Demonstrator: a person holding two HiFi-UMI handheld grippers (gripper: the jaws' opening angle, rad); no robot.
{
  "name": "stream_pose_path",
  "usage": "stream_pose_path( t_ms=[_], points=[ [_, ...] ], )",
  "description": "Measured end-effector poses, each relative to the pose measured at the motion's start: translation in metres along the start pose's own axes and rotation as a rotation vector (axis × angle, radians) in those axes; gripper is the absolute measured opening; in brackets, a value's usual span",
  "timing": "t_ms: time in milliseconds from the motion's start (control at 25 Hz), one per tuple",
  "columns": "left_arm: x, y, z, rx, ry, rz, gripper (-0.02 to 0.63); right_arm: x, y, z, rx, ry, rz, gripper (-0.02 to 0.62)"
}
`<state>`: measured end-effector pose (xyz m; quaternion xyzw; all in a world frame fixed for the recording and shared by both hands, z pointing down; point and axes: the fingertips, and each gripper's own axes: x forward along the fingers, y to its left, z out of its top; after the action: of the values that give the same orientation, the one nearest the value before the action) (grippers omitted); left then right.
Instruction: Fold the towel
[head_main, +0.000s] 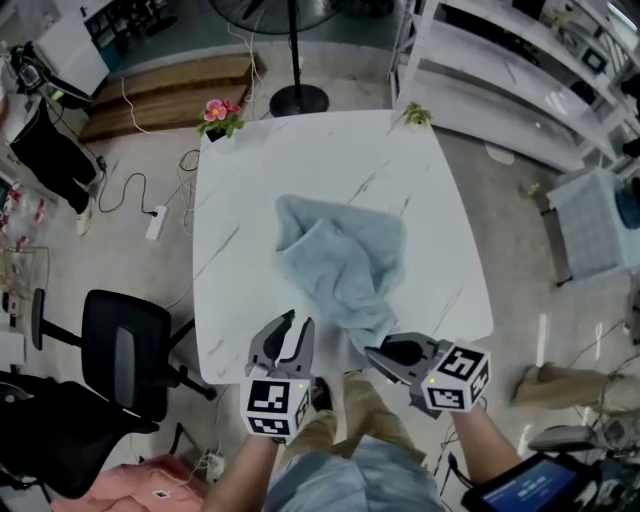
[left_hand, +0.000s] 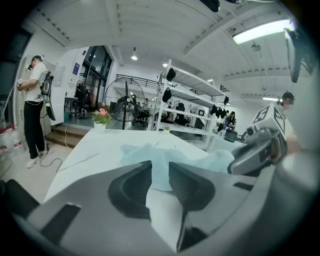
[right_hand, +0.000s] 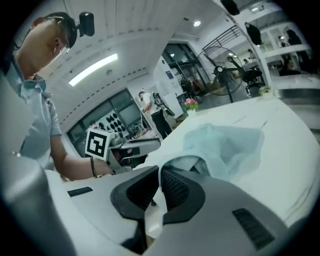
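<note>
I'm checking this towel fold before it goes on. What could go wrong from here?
1. Only the right gripper pinches the towel, at a corner by the near edge of the table; the left gripper is open, holding nothing. Pulling one-handed might drag the towel off the table.
2. The towel lies bunched; folding it unspread would likely give a lopsided fold.

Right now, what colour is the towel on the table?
Pale blue-green towel; clearest in the head view.
</note>
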<state>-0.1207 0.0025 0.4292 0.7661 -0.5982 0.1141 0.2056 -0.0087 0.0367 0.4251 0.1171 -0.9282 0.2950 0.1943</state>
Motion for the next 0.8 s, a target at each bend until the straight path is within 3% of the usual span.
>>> stream_pose_path(
  t_ms=[160, 360, 560, 600, 680, 800],
  points=[
    [-0.002, 0.004, -0.004, 0.010, 0.020, 0.011, 0.110, 0.005, -0.013, -0.028, 0.102, -0.045, -0.054, 0.057],
    [-0.007, 0.004, -0.024, 0.013, 0.060, 0.011, 0.107, 0.020, -0.015, -0.060, 0.007, 0.021, -0.139, 0.180],
    [-0.015, 0.007, -0.034, 0.023, 0.068, 0.012, 0.107, 0.033, -0.007, -0.084, 0.017, 0.034, -0.186, 0.192],
    [-0.016, 0.009, -0.036, 0.023, 0.070, 0.014, 0.107, 0.035, -0.006, -0.088, 0.022, 0.037, -0.198, 0.171],
    [-0.017, 0.012, -0.039, 0.023, 0.076, 0.018, 0.106, 0.038, -0.006, -0.090, 0.030, 0.030, -0.218, 0.026],
    [-0.019, 0.015, -0.037, 0.023, 0.069, 0.020, 0.104, 0.040, 0.005, -0.081, 0.006, 0.014, -0.172, 0.025]
  ],
)
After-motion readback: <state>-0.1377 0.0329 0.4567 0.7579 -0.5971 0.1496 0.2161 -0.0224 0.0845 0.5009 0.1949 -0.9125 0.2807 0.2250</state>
